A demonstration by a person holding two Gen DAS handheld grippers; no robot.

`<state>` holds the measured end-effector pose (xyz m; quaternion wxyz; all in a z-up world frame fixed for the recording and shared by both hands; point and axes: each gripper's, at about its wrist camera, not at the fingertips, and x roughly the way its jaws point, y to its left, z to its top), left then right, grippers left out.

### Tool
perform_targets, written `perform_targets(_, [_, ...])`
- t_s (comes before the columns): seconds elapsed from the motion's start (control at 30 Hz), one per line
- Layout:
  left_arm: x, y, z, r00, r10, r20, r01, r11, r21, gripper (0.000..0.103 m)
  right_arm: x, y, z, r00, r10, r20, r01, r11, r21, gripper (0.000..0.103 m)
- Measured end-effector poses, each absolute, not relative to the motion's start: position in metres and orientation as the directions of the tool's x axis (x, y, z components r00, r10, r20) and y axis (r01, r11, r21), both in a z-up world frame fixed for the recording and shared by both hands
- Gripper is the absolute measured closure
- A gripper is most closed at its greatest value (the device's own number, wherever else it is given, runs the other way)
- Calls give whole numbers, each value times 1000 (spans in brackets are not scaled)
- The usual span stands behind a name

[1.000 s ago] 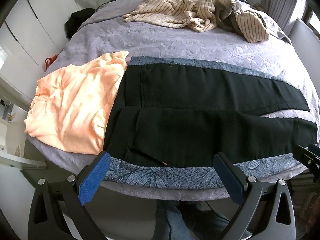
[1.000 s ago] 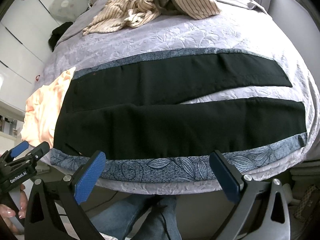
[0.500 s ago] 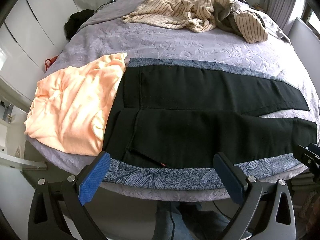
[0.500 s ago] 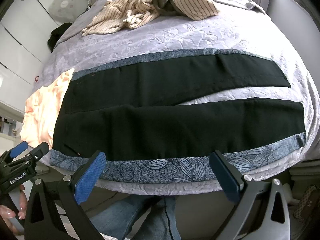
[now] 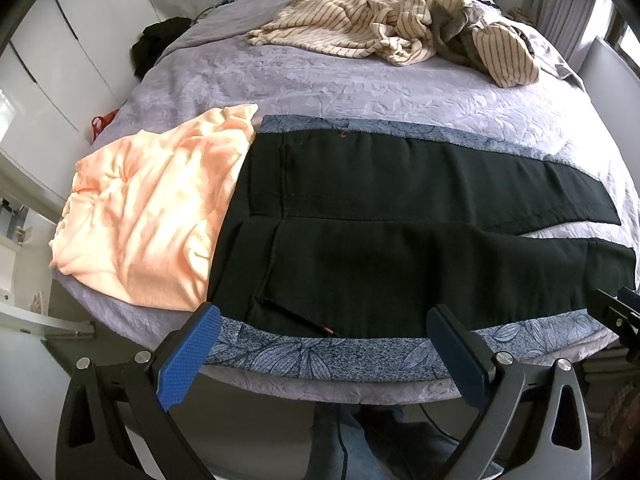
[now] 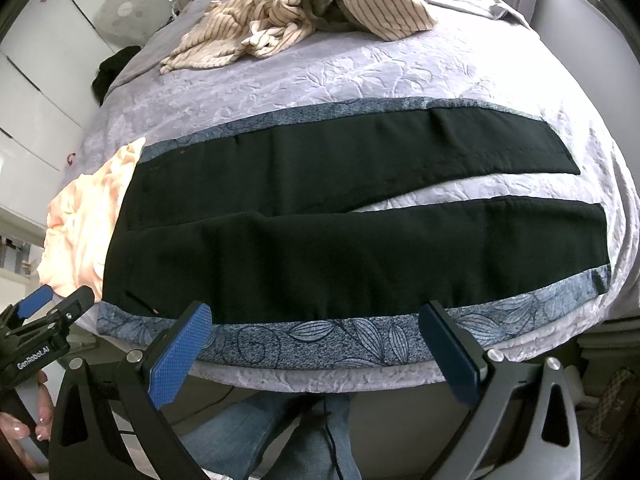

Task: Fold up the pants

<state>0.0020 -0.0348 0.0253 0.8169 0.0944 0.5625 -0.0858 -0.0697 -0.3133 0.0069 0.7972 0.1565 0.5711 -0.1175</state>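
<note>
Evidently neither tool has taken hold of cloth yet. The left gripper point(image 5: 320, 356) hangs just off the near edge of the bed point(image 5: 360, 92), its blue-padded fingers point(image 5: 188, 356) spread wide with nothing between them, lined up with the waist end of the pants point(image 5: 380, 240). The right gripper point(image 6: 316, 356) hovers likewise at that same edge, jaws wide apart and empty, facing the leg end, so the two stand ready along the near side seam, probably to lift it together.

Beyond them the pants lie flat along the near edge of the bed, waist toward its left side, cuffs toward its right. Both legs run out side by side with a narrow wedge of bedcover showing between them, which suits a first fold of the near leg over the far one. A patterned blue-grey band point(image 6: 340, 340) borders the near and far long sides; I cannot tell whether it is part of the garment or a separate cloth beneath.

Touching the waist, toward the bed's left edge, lies a peach garment point(image 5: 152, 216), close enough to get snagged in a fold. A striped heap point(image 5: 392, 32) sits well apart near the far edge.
</note>
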Motion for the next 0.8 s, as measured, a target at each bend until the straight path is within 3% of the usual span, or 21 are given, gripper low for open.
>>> perform_targets(0.8, [3, -32, 17, 348, -30, -937, 245, 968, 60, 0, -59, -306, 1, 301, -48, -953, 321, 946, 54, 0])
